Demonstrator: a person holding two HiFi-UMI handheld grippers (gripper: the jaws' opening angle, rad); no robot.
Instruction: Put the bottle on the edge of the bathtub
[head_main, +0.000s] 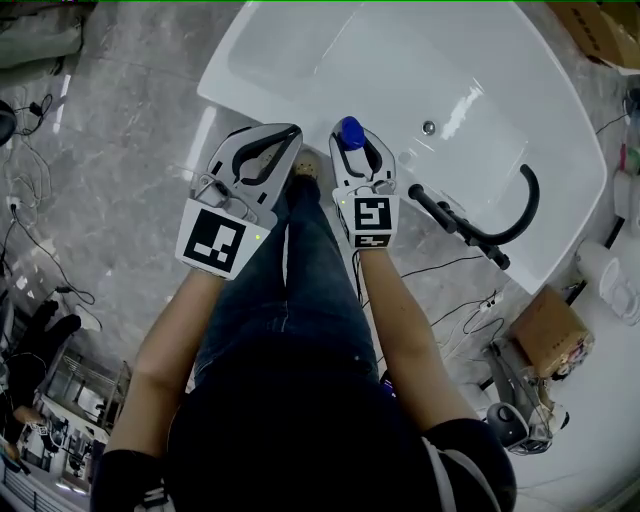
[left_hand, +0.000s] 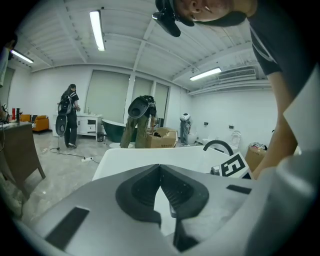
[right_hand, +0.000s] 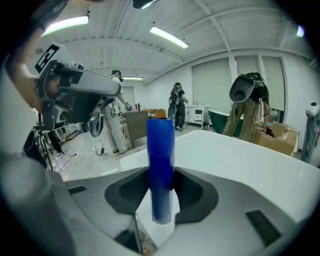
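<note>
Faucet (head_main: 478, 237) right of bottle (head_main: 351, 131), cardboard box (head_main: 548, 330) beyond

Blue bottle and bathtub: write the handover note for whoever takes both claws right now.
Left claw: jaws together, nothing between them, held beside the right one above the tub's near side.
Right claw: shut on the blue bottle, which stands upright between the pads.
Bathtub: white and empty; in the head view the bottle's cap sits over its near edge.
Done: bottle gripped and brought to the tub.
Left: set the bottle's base on the edge, check that it stands, open the right claw and pull back. Whether the base already touches the edge cannot be told.
</note>
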